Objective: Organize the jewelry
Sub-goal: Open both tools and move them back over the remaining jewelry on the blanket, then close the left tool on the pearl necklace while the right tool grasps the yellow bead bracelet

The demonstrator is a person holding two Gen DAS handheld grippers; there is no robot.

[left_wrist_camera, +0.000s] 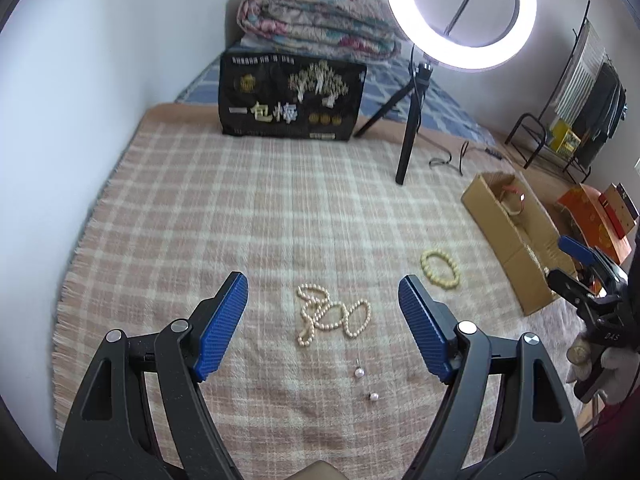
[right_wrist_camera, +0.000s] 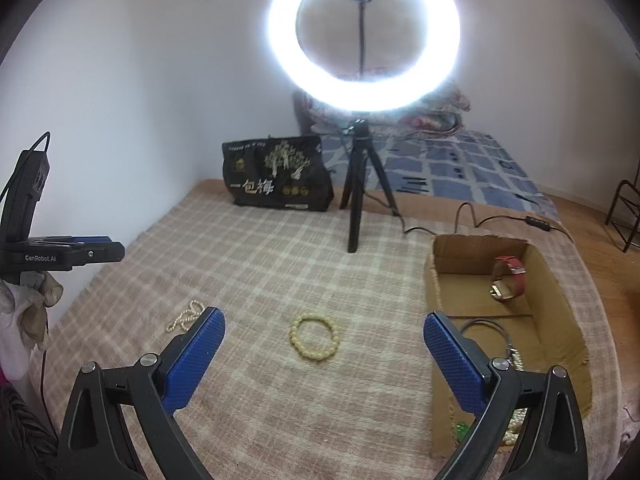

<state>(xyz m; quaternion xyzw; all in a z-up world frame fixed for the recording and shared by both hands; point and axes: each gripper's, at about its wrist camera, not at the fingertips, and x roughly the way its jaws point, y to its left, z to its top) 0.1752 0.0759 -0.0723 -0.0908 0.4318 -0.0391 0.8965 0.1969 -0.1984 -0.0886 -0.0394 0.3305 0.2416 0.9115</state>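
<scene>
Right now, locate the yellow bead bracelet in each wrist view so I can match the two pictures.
Left wrist view: yellow bead bracelet lies right of centre on the checked blanket, between the pearl strand and the cardboard box.
Right wrist view: the bracelet lies at lower centre, between the open fingers, left of the box.
Shared landmark: the ring light tripod, behind the bracelet.

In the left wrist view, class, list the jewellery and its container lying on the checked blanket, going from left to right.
Pearl necklace → pearl bracelet → yellow bead bracelet → cardboard box. The two pearl earrings lie nearer the camera, below the pearl bracelet, so their place in the order is unclear.
</scene>
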